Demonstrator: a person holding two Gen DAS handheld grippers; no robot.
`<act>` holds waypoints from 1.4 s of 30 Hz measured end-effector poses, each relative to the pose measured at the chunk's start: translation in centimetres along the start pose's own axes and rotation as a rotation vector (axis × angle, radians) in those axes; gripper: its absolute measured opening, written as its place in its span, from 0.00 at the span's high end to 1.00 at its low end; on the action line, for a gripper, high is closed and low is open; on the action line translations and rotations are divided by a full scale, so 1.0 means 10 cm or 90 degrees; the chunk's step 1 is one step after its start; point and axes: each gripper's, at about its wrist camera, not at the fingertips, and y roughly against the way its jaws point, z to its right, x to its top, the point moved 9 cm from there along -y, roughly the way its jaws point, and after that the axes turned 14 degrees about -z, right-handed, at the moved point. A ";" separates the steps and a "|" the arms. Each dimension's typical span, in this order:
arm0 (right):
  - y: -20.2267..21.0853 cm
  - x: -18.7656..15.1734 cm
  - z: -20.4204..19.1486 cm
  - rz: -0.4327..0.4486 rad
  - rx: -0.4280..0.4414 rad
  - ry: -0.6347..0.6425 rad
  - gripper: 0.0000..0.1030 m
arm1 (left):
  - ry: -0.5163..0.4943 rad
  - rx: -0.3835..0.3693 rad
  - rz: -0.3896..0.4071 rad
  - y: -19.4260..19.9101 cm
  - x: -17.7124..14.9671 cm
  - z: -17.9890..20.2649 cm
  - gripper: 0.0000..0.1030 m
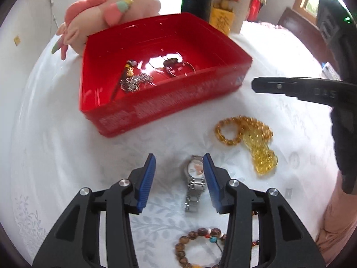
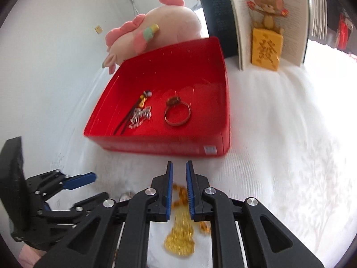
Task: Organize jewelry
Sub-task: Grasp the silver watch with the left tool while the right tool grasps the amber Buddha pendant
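The left gripper (image 1: 179, 172) hangs above the watch (image 1: 194, 182) with its jaws released and nothing pressed between them; the watch lies flat on the white tabletop just in front of the red tray (image 1: 125, 114). The right gripper (image 2: 179, 188) has its jaws nearly clenched, empty, over the amber necklace (image 2: 179, 234). The watch looks stiff at the case and loose along its metal links, probably slick, so pinching across the case seems the safest hold. The necklace is limp beads with a heavier pendant; taking it at the pendant should keep it from sliding out. The bead bracelet (image 1: 196, 241) nearest the camera is soft on its cord. Still outside the tray: one watch, one necklace, one bracelet. Inside it: one ring (image 2: 177, 112), one silver chain (image 2: 140, 115), one dark hair stick (image 2: 131, 116)
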 end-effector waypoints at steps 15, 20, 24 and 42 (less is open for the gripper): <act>-0.15 -0.55 0.04 -0.062 0.011 0.013 0.78 | 0.000 0.038 -0.031 -0.36 -0.07 0.08 0.42; -0.20 -0.64 0.06 -0.076 0.023 0.005 0.78 | 0.006 0.036 -0.035 -0.46 -0.03 0.07 0.42; -0.28 -0.71 0.10 -0.094 0.034 -0.014 0.69 | 0.008 0.032 -0.034 -0.50 -0.01 0.03 0.41; -0.51 -0.67 -0.02 -0.086 -0.031 0.019 0.54 | 0.020 0.041 -0.004 -0.51 -0.01 0.14 0.69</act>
